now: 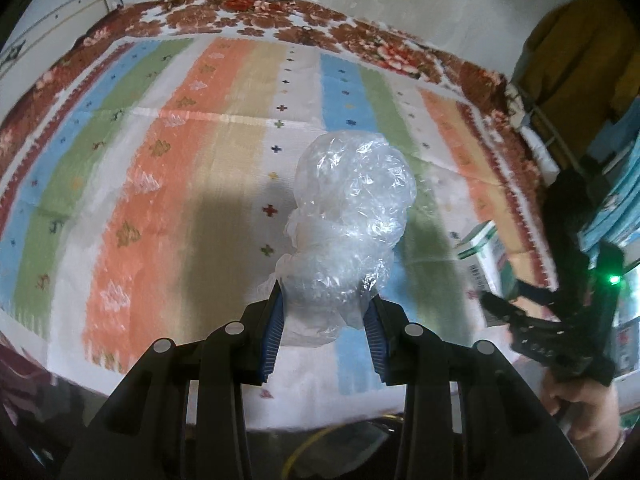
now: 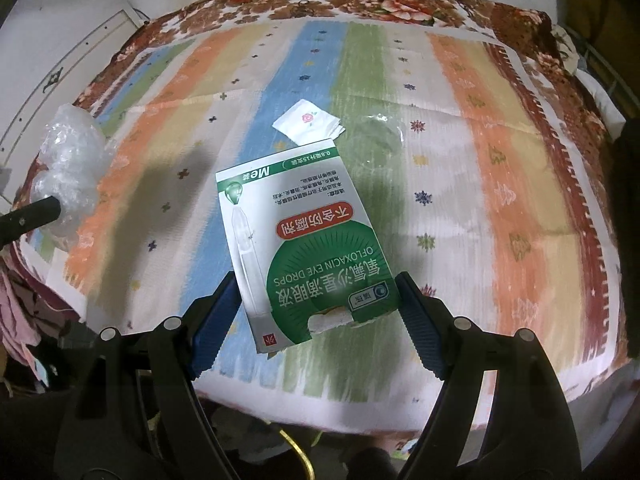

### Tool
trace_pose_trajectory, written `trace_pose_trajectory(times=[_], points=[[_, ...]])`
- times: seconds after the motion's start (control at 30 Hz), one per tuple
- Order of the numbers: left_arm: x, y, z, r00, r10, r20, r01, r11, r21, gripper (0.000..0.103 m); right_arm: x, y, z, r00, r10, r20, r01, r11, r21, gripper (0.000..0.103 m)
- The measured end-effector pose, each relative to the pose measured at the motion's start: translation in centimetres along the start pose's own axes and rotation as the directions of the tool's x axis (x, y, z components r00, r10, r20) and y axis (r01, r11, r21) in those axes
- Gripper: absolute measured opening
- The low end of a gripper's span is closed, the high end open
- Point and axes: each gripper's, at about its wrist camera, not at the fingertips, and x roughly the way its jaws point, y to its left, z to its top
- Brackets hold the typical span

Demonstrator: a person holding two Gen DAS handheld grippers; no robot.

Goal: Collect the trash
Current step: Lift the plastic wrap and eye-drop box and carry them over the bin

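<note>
Holding both loads above my striped woven cloth (image 2: 460, 208): left gripper (image 1: 326, 316) clamps crumpled clear plastic wrap (image 1: 352, 216); right gripper (image 2: 316, 308) clamps green-and-white cardboard eye-drops box (image 2: 296, 240).

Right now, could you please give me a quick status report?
Left gripper shut on crumpled clear plastic wrap. Right gripper shut on green-and-white eye-drops box. Folded white tissue left on striped cloth.

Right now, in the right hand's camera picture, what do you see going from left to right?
Crumpled clear plastic in the left gripper → eye drops box in the right gripper → flat clear wrapper on the striped cloth.
</note>
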Motion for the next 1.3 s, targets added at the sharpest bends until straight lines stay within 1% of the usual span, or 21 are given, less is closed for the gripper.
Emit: trace_pose_trajectory(times=[0.1, 0.2, 0.3, 0.43, 0.57, 0.7, 0.83, 1.03, 1.1, 1.2, 1.3], points=[[-1.2, -0.3, -1.1, 1.0, -0.022, 0.011, 0.022, 1.0, 0.002, 0.036, -1.5, 0.4, -0.9, 0.999, 0.032, 0.025, -0.033, 0.999, 0.008, 0.074], [-2.1, -0.5, -2.2, 0.999, -0.036, 0.016, 0.036, 0.999, 0.018, 0.036, -2.7, 1.1, -1.9, 0.998, 0.042, 0.042, -0.042, 0.999, -0.008, 0.074], [-3.0, -0.2, -3.1, 0.998, -0.049, 0.026, 0.048, 0.999, 0.013, 0.036, -3.8, 1.5, -2.9, 0.997, 0.051, 0.05, -0.05, 0.999, -0.02, 0.074], [-3.9, 0.2, -4.2, 0.998, -0.061, 0.032, 0.061, 0.998, -0.001, 0.036, -4.8, 1.1, -3.9, 0.997, 0.057, 0.054, -0.058, 0.998, 0.005, 0.074], [-5.0, -0.1, -5.3, 0.996, -0.073, 0.047, 0.073, 0.997, 0.016, 0.036, -5.7, 0.7, -5.0, 0.993, 0.108, 0.056, -0.11, 0.993, 0.052, 0.074], [-5.6, -0.4, -6.4, 0.994, -0.091, 0.052, 0.09, 0.996, 0.025, 0.036, -6.8, 1.0, -5.9, 0.992, 0.105, 0.069, -0.109, 0.993, 0.046, 0.074], [-6.1, -0.9, -7.6, 0.992, -0.113, 0.053, 0.111, 0.993, 0.04, 0.036, -7.9, 1.2, -7.0, 0.987, 0.135, 0.083, -0.14, 0.989, 0.057, 0.074], [-7.2, -2.2, -10.4, 0.985, -0.159, 0.061, 0.154, 0.985, 0.082, 0.036, -9.8, 1.8, -9.2, 0.983, 0.147, 0.111, -0.151, 0.988, 0.031, 0.074], [-7.3, -2.5, -11.2, 0.986, -0.156, 0.062, 0.15, 0.984, 0.098, 0.036, -10.1, 1.9, -10.0, 0.981, 0.152, 0.117, -0.156, 0.987, 0.024, 0.074], [-7.2, -3.0, -12.4, 0.989, -0.134, 0.06, 0.126, 0.984, 0.123, 0.036, -10.6, 2.1, -11.0, 0.981, 0.149, 0.125, -0.152, 0.988, 0.015, 0.074], [-7.4, -3.1, -13.2, 0.987, -0.149, 0.055, 0.141, 0.981, 0.13, 0.036, -11.0, 2.0, -12.1, 0.979, 0.154, 0.13, -0.157, 0.988, 0.014, 0.074]])
